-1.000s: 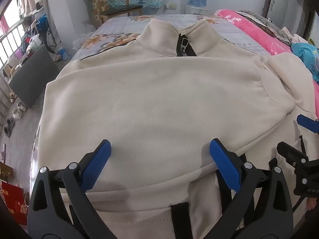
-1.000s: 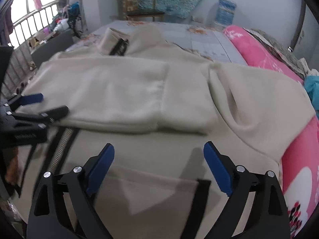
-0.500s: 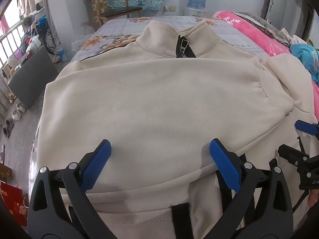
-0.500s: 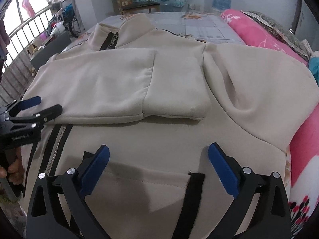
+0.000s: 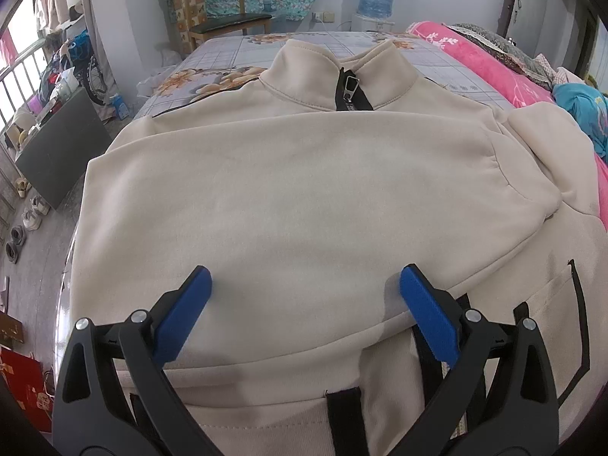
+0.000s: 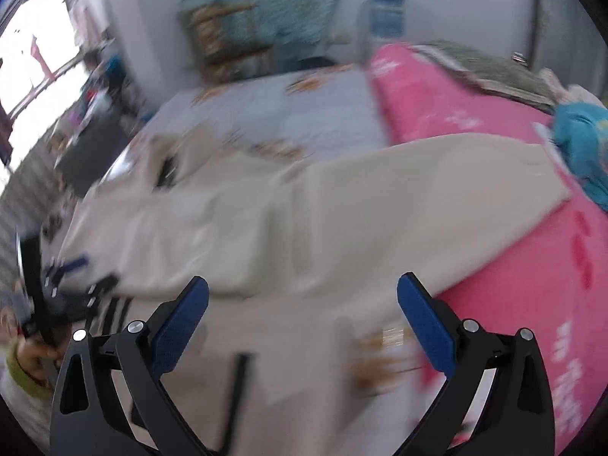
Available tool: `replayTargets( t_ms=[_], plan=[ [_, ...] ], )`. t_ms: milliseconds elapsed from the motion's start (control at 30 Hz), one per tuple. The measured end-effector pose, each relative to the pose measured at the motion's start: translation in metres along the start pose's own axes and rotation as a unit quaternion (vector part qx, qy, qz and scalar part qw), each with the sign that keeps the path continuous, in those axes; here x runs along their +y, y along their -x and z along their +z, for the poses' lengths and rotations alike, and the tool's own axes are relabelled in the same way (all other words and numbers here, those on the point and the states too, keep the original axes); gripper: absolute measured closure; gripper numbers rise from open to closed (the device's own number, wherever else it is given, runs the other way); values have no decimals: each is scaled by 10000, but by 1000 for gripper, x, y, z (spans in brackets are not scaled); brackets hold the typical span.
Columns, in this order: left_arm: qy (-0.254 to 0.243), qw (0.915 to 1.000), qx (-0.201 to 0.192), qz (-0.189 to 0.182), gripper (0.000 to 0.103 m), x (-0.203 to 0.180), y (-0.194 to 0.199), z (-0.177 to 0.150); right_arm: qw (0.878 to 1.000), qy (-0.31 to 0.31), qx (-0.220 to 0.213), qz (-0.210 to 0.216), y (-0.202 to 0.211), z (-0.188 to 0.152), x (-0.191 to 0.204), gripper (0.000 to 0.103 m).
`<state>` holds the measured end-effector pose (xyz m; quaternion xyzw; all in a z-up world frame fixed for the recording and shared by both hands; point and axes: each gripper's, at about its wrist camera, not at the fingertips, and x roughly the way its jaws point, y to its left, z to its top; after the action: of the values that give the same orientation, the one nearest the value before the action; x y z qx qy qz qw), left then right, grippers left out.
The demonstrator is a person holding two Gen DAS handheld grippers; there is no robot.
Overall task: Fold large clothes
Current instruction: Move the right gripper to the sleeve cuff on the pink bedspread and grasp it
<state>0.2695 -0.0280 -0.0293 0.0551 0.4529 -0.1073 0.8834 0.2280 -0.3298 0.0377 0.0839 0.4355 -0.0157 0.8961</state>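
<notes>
The cream fleece zip-neck sweatshirt point(image 5: 304, 197) lies face up across the bed point(image 5: 243, 43), collar at the far end, one sleeve laid flat over the chest with its cuff point(image 5: 524, 174) near the right shoulder. The left tool point(image 5: 304, 288) hovers low over the lower edge of that folded sleeve, blue pads spread wide, gripping nothing. The right tool point(image 6: 303, 292) is just as wide open and empty, and its view is badly smeared, pointed at the sweatshirt's other sleeve point(image 6: 437, 190), which drapes out toward the pink floral quilt point(image 6: 513, 235).

Risks from here, as I read it: that right sleeve is the likely next grab, and a fast approach could pinch the quilt along with the fleece, or catch only the top layer so the sleeve drags crooked. Thick fleece tends to spring back, so a loose pinch may let the fold slump open. On the left, the pads sit just above the laid sleeve; dip down and they could scuff it out of line. The black zipper pull point(image 5: 351, 91) looks safely far away.
</notes>
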Motion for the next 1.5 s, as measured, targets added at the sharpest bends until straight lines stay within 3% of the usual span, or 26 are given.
replayTargets(
  t_ms=[133,300,600,900,1133,1300,1500],
  plan=[
    [2,10000,-4,4,7,0,0,0,9948,-970,-70,-313,5,29,-97,6],
    [0,10000,-5,6,7,0,0,0,9649,-2619,-126,-127,-10,44,-215,15],
    [-1,10000,-5,9,7,0,0,0,9159,-4002,-306,-36,-52,51,-310,34],
    [-2,10000,-6,9,6,0,0,0,8907,-4520,-462,-126,-83,44,-347,54],
    [0,10000,-5,15,6,1,0,0,8992,-4328,-487,-418,-79,46,-340,68],
    [-2,10000,-6,14,6,1,0,0,9030,-4213,-467,-704,-74,50,-333,91],
    [-3,10000,-6,18,6,0,0,0,9078,-4052,-528,-946,-63,58,-324,93]
  ],
)
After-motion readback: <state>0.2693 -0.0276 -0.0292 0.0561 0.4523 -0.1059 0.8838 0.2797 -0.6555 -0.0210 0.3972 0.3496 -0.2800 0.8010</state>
